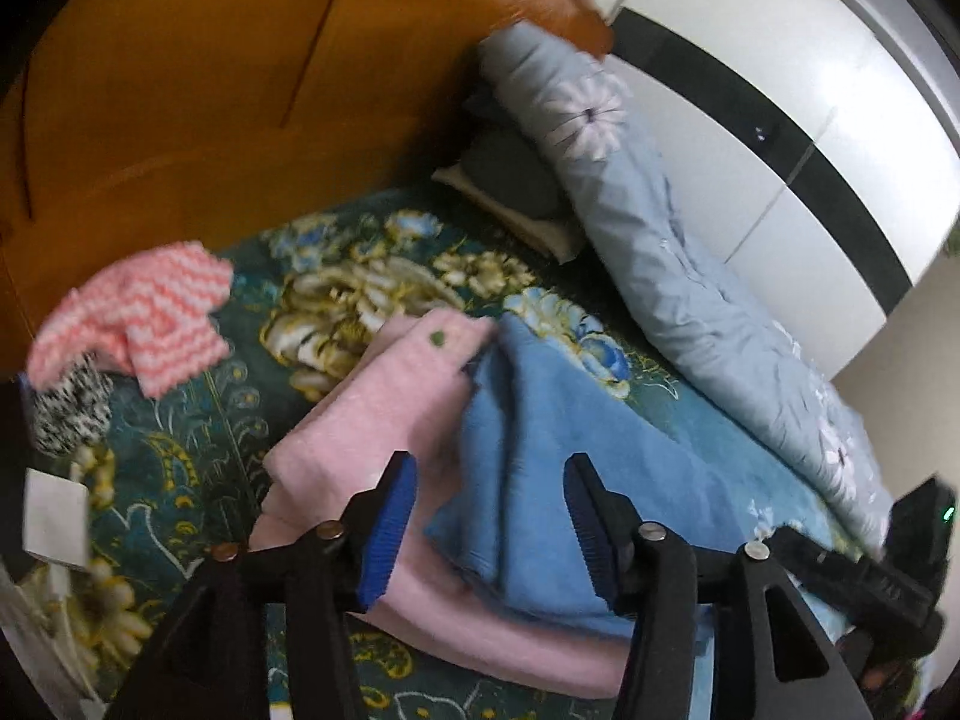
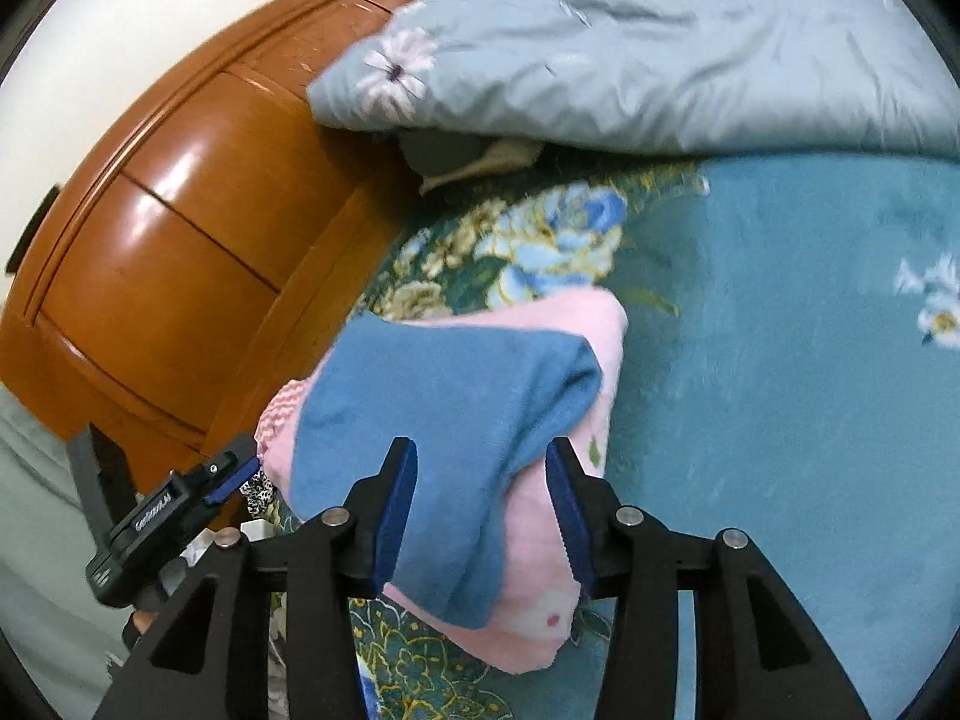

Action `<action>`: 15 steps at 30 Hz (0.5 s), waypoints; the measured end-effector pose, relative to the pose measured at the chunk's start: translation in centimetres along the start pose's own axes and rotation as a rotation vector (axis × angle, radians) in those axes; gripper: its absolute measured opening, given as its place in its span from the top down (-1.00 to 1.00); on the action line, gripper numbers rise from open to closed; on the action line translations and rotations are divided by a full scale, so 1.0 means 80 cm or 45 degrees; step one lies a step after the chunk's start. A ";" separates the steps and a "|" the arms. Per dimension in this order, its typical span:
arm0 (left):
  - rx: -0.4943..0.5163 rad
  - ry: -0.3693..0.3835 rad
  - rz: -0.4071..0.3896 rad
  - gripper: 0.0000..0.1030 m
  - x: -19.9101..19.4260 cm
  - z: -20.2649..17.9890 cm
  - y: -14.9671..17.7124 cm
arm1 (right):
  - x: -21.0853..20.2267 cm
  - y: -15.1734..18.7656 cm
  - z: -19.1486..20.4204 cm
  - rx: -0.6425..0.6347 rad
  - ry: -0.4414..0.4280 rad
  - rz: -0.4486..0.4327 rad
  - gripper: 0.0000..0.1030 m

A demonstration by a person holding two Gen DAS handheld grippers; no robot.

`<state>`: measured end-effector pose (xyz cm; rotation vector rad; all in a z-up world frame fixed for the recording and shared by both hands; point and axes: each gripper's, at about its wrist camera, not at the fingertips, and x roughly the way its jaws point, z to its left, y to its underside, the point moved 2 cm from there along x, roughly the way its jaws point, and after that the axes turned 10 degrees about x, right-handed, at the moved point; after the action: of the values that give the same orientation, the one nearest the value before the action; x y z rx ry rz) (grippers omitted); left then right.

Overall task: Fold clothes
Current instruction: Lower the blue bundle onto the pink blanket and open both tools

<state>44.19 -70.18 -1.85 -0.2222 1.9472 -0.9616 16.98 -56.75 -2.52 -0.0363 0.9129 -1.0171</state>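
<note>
The folded blue cloth (image 2: 444, 420) on the pink garment (image 2: 540, 588) fills the near bedspread; open teal floral bedspread (image 2: 780, 360) lies right, hemmed by the rumpled pale-blue quilt (image 2: 630, 72) and orange wooden headboard (image 2: 180, 228).

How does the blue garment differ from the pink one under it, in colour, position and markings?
The blue garment is plain mid-blue; the pink garment is pale pink with a small green spot and a red one. The blue garment lies on top, rumpled and skewed; the pink garment lies underneath, flatter, its edges showing on several sides. Both are soft, fuzzy cloth stacked on the floral bedspread, and neither is pinched by a hand-held gripper.
</note>
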 end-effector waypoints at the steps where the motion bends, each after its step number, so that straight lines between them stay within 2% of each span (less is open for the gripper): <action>1: 0.035 -0.007 -0.009 -0.13 -0.003 -0.010 0.001 | -0.003 0.004 0.010 -0.042 0.010 -0.027 0.11; 4: 0.094 0.001 0.015 -0.16 0.004 -0.031 0.007 | -0.004 0.019 0.042 -0.184 0.037 -0.077 0.10; 8: 0.116 0.004 0.087 -0.16 0.028 -0.045 0.023 | 0.020 0.049 0.068 -0.354 0.065 -0.002 0.10; 15: 0.153 -0.025 0.110 -0.18 0.048 -0.052 0.048 | 0.046 0.070 0.049 -0.380 0.119 0.039 0.10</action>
<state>39.54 -67.27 -5.95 -0.0782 1.8588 -1.0114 24.35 -57.85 -4.70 -0.2260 1.1422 -0.8532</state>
